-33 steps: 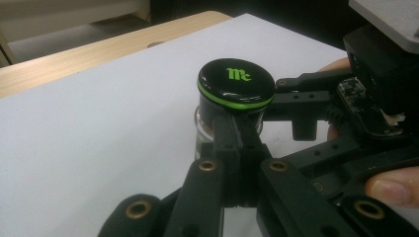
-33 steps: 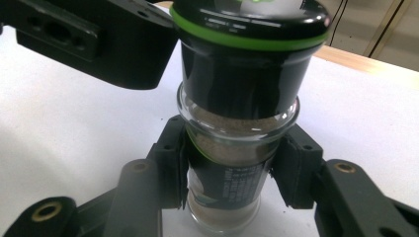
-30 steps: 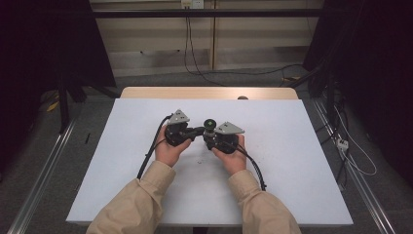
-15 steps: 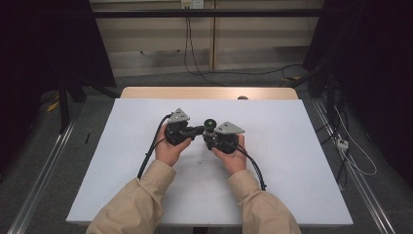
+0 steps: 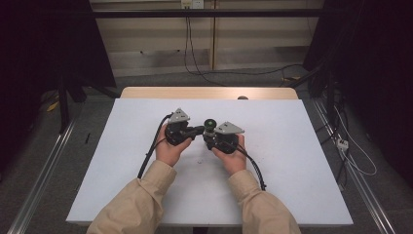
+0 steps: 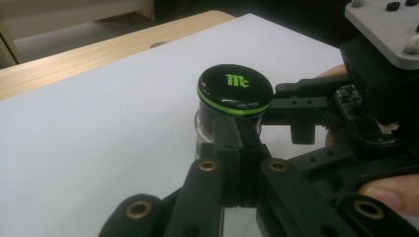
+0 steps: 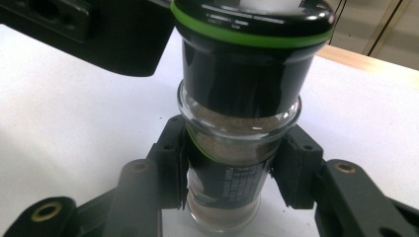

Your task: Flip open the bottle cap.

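Your sleeves [image 5: 146,204], near edge. Left gripper [image 6: 236,133]: jaws pressed together with nothing between, tips against the cap [image 6: 235,89] side, just under its green ring. Right gripper [image 7: 232,170]: clamped on the glass body of the jar [image 7: 232,163], pads on both sides of the label; jar upright on the white table [image 5: 292,146], mid-table between your hands, brown powder inside. Step in hand, by my reading: steadying the jar to open it. Next move likely calls for spreading the left jaws around the cap, gripping, then twisting while the right holds firm. Beyond: wooden strip [image 5: 204,92], cables.
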`<act>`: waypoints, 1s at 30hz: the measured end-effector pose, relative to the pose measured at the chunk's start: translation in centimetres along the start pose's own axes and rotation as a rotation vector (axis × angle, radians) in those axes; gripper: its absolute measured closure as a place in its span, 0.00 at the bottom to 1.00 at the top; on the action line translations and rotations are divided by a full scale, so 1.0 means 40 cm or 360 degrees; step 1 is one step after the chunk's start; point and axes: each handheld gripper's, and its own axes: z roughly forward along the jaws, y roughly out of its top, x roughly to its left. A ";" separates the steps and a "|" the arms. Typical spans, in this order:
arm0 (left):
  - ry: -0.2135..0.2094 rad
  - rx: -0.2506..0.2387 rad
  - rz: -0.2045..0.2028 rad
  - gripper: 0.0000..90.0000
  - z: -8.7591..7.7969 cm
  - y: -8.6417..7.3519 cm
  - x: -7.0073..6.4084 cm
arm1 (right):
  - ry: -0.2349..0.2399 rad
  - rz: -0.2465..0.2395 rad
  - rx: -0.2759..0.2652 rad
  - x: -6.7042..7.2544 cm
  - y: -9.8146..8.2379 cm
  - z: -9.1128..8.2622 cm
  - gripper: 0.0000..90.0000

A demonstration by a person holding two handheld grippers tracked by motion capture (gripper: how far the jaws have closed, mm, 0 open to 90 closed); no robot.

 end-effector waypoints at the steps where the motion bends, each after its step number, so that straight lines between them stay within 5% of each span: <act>1: 0.0002 0.0002 0.0001 1.00 0.000 0.000 0.001 | 0.0000 0.0001 0.0000 0.000 0.000 0.000 0.59; 15: 0.0035 0.0008 0.0018 1.00 0.000 0.003 -0.007 | -0.0002 0.0000 0.0005 0.000 0.000 0.001 0.59; 16: 0.0008 -0.0091 -0.0023 1.00 -0.005 0.006 -0.006 | 0.0004 -0.0016 0.0004 0.002 0.000 0.001 0.59; 18: 0.0078 -0.0022 0.0091 1.00 -0.009 0.051 -0.025 | -0.0012 -0.0049 0.0005 0.008 0.001 0.001 0.59; 30: 0.0058 0.0022 0.0055 1.00 -0.003 0.061 -0.018 | -0.0001 -0.0015 0.0008 0.003 0.000 0.001 0.59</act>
